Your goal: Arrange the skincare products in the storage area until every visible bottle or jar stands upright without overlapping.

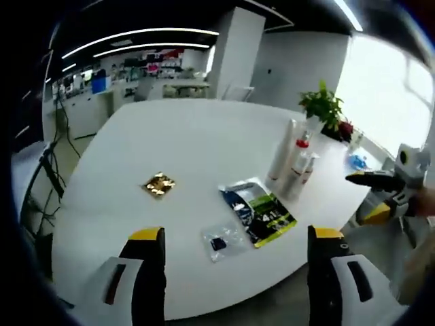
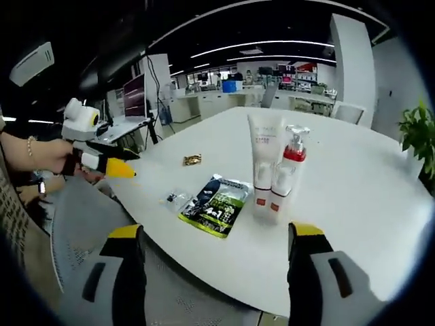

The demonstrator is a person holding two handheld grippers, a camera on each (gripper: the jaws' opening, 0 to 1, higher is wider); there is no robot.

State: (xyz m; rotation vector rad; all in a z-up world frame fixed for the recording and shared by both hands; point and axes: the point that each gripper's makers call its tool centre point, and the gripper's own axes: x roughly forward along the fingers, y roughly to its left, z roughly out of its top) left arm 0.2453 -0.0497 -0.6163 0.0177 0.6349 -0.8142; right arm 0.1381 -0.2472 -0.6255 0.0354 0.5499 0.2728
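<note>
— How do things stand on the white round table (image 2: 380, 204)?
— The white tube (image 2: 264, 157) and the red-collared pump bottle (image 2: 285, 175) stand upright, long axes vertical, touching side by side near the edge. The glossy green-and-black sachet (image 2: 216, 206) lies flat beside them, with a small clear packet (image 2: 177, 199) and a gold foil piece (image 2: 192, 160) further off.
— The claws?
— Left gripper (image 1: 231, 278) and right gripper (image 2: 215, 272) both gape wide (yellow-tipped jaws), holding nothing.

An open-plan office: long ceiling light strips (image 1: 139, 35), rows of desks (image 2: 204, 102) with a monitor (image 2: 134, 95) (cluttered shelving behind), a potted plant (image 1: 321, 105), white counter (image 1: 197, 142).
</note>
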